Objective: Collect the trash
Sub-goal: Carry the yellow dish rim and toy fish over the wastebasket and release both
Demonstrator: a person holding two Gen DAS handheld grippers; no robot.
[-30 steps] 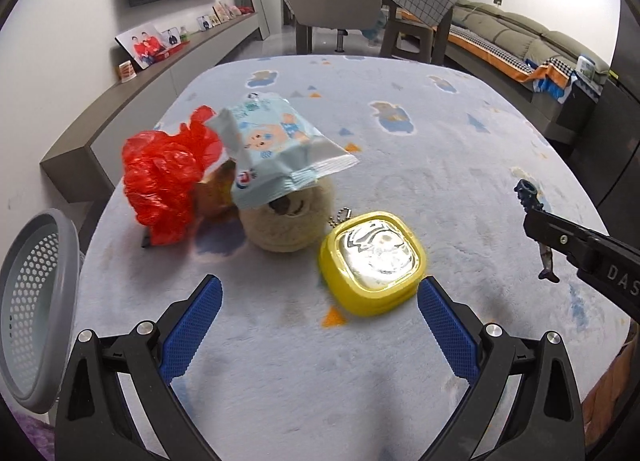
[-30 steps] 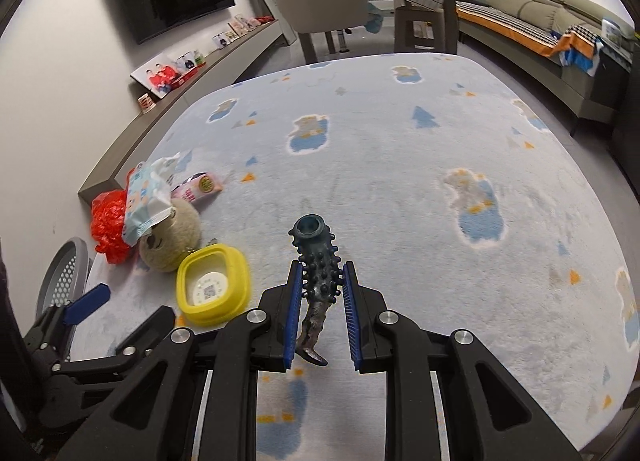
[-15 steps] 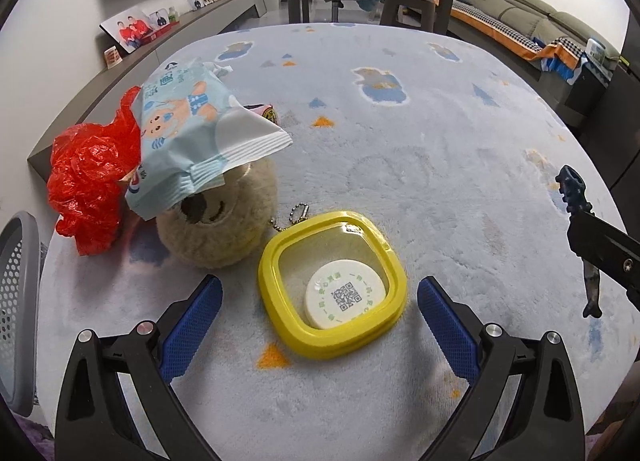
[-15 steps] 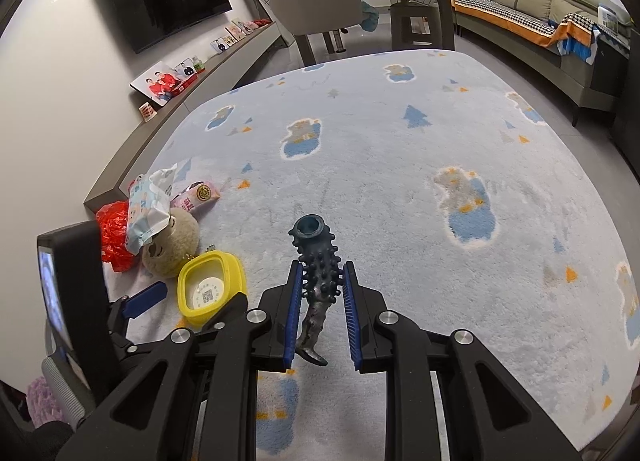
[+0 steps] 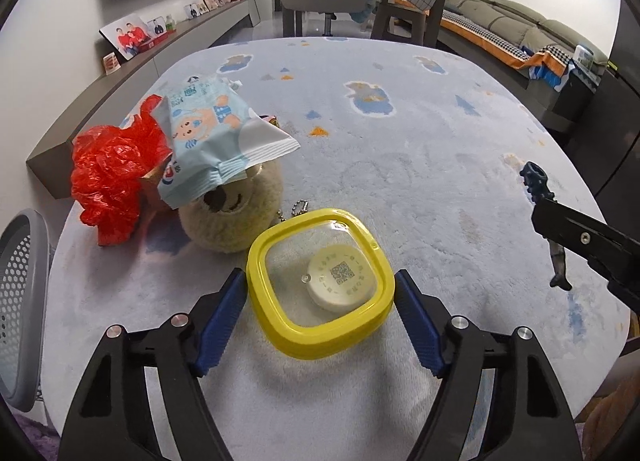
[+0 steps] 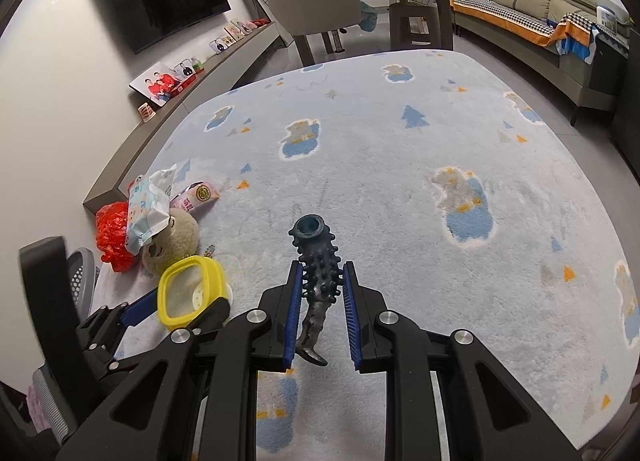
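The yellow container [image 5: 318, 283] lies on the rug, now between my left gripper [image 5: 320, 313] fingers; over the past second these have narrowed until the blue pads flank its rim, contact uncertain. Judgement: grasp imminent. My right gripper [image 6: 320, 315] stays clamped on the spiky dark toy [image 6: 318, 269]. At 10 o'clock: plush toy [image 5: 232, 217], wipes packet [image 5: 212, 141], red bag [image 5: 112, 177]. Pale blue rug [image 6: 400, 189]; grey basket [image 5: 20, 301] at 9 o'clock; sofa [image 6: 540, 1] at 2 o'clock.

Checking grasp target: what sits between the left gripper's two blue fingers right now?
The yellow square container with a clear lid fills the gap of the left gripper, seen in the left wrist view. Contact with the fingers is unclear.
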